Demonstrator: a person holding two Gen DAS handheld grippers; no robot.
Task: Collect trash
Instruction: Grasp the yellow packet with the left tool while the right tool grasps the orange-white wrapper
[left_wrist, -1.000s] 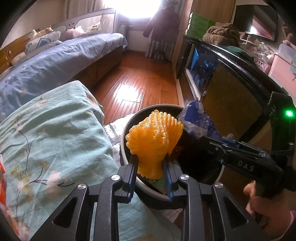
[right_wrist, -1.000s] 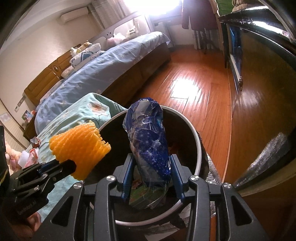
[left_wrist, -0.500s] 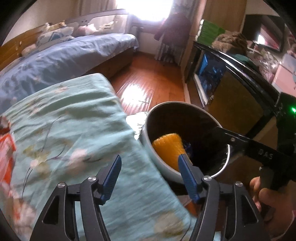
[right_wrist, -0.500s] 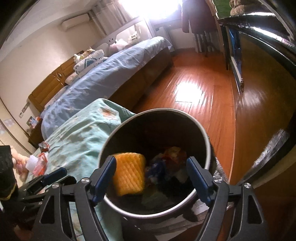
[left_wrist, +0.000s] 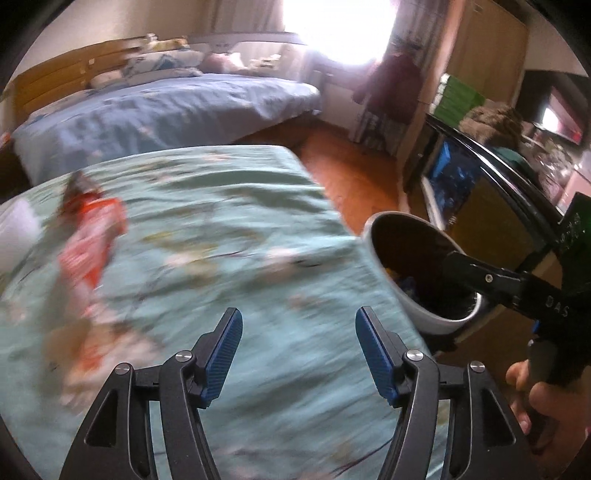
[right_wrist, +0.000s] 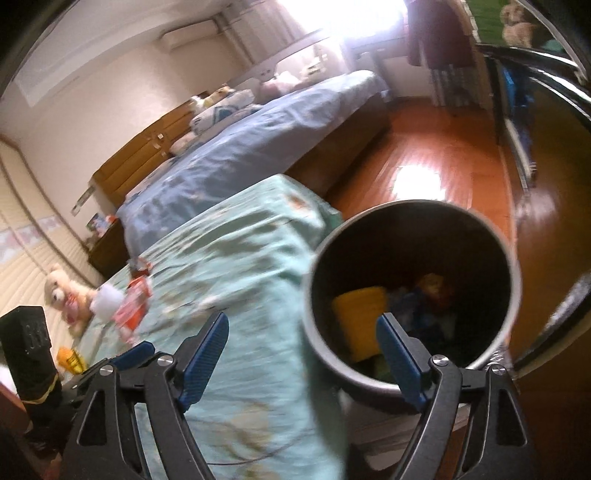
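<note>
A round trash bin (right_wrist: 513, 266) stands on the floor beside the teal-covered bed; it also shows in the left wrist view (left_wrist: 424, 314). Inside it lie the orange foam net (right_wrist: 360, 314) and the blue wrapper (right_wrist: 413, 306) among other scraps. My left gripper (left_wrist: 299, 347) is open and empty over the teal bedspread (left_wrist: 221, 236). My right gripper (right_wrist: 303, 350) is open and empty at the bin's near left rim. A red-and-white wrapper (left_wrist: 92, 243) lies on the bedspread to the left, also seen in the right wrist view (right_wrist: 133, 310), next to a white wad (right_wrist: 107, 302).
A larger bed with a blue cover (left_wrist: 155, 110) lies behind. A black glass cabinet (left_wrist: 491, 206) lines the right side across a strip of wooden floor (right_wrist: 436, 173). A plush toy (right_wrist: 62, 295) and a yellow packet (right_wrist: 70, 358) sit at the far left.
Both grippers opened and dropped the orange net and the blue wrapper into the bin. Both have since swung left, the left one out over the bedspread.
</note>
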